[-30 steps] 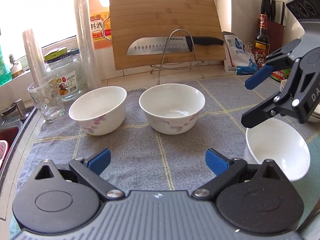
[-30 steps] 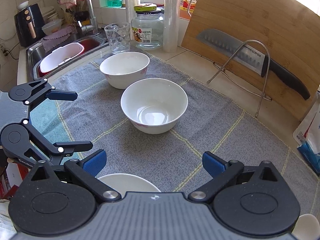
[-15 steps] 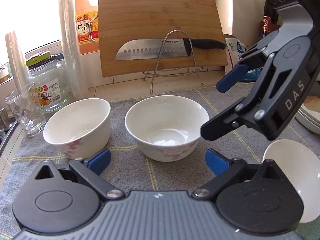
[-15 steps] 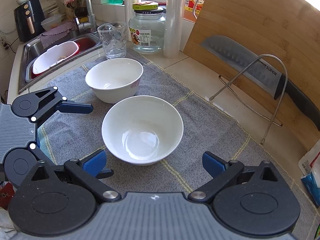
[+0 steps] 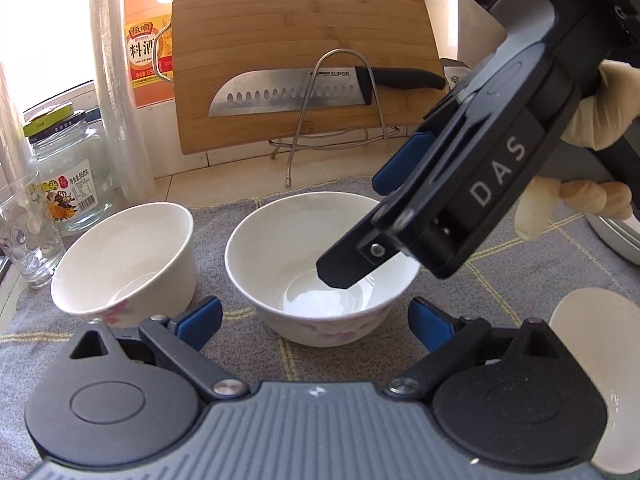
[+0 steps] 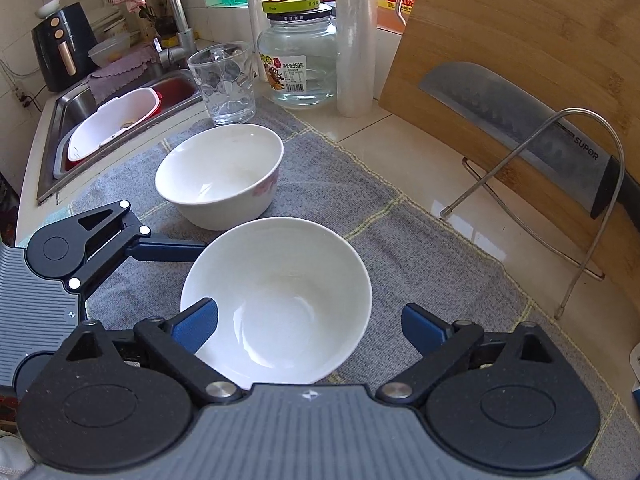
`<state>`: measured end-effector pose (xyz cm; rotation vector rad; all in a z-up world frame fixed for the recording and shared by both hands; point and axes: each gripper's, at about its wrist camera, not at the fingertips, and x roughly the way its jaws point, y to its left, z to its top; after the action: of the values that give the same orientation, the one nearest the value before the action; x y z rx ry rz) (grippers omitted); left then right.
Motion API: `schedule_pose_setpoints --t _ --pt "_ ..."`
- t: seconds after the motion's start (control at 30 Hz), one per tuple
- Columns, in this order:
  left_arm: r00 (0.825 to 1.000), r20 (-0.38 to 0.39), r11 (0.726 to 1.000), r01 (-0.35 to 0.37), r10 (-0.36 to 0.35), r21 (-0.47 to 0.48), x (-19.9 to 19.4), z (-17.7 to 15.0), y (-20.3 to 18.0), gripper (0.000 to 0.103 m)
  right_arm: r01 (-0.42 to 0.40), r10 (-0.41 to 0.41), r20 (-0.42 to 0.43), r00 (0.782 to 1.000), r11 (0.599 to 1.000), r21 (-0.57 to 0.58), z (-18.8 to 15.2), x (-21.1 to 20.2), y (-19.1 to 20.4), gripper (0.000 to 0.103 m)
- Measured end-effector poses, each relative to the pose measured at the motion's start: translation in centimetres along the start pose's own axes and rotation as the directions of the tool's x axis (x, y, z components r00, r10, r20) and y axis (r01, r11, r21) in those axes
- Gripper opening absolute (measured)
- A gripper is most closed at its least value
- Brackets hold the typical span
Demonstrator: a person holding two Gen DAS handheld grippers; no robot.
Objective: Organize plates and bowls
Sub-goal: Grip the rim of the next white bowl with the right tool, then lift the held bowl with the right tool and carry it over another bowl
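Observation:
Three white bowls sit on a grey cloth: a left bowl, a middle bowl and a third bowl at the right edge. My left gripper is open and its jaws are closing, with its pads flanking the middle bowl's near side. One of its fingers lies by that bowl's rim. My right gripper is open and its jaws are closing too. One finger dips inside the middle bowl and the other stays outside its wall, with no pad pressing.
A bamboo cutting board with a knife leans on a wire rack at the back. A glass, a jar and a sink lie to the left. Stacked plates sit far right.
Both grippers have closed in on the middle bowl. The right gripper has dropped over it, one finger now inside. Both pairs of jaws have narrowed a little.

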<state>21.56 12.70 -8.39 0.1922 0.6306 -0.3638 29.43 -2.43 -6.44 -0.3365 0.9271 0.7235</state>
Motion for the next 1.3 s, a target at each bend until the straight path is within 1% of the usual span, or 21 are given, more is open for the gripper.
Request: schedule_pose_setpoints --t 0.07,0.13,0.2,0.33,0.53,0.9,1.3 --pt "1.0 0.001 1.0 0.007 -0.007 0.003 0.0 0.0 0.0 0.098 -0.013 0.013 -0.009 1.0 1.0 0.002 0.2 0.4 -0.1 0.095" --pt "1.0 0.003 1.0 0.011 -0.011 0.006 0.0 0.0 0.0 0.092 -0.022 0.022 -0.013 1.0 1.0 0.007 0.3 0.7 -0.2 0.089" --pt "1.0 -0.002 1.0 0.017 -0.017 0.01 0.1 0.1 0.0 0.09 -0.031 0.032 -0.018 0.999 0.999 0.015 0.3 0.9 -0.3 0.087" --pt "1.0 0.004 1.0 0.023 -0.023 0.015 0.1 0.1 0.1 0.088 -0.041 0.042 -0.022 0.999 0.999 0.021 0.3 1.1 -0.4 0.081" --pt "0.999 0.005 0.999 0.033 -0.033 0.026 0.2 0.1 0.2 0.086 -0.041 0.041 -0.023 0.999 0.999 0.024 0.4 1.2 -0.5 0.077" --pt "0.999 -0.012 0.998 0.034 -0.034 0.05 0.2 0.4 0.1 0.086 -0.05 0.051 -0.03 0.998 0.998 0.038 0.3 0.9 -0.6 0.076" --pt "0.999 -0.012 0.996 0.04 -0.04 0.074 -1.7 0.8 -0.9 0.086 -0.082 0.082 -0.005 0.997 0.994 0.067 -0.4 -1.7 -0.2 0.076"
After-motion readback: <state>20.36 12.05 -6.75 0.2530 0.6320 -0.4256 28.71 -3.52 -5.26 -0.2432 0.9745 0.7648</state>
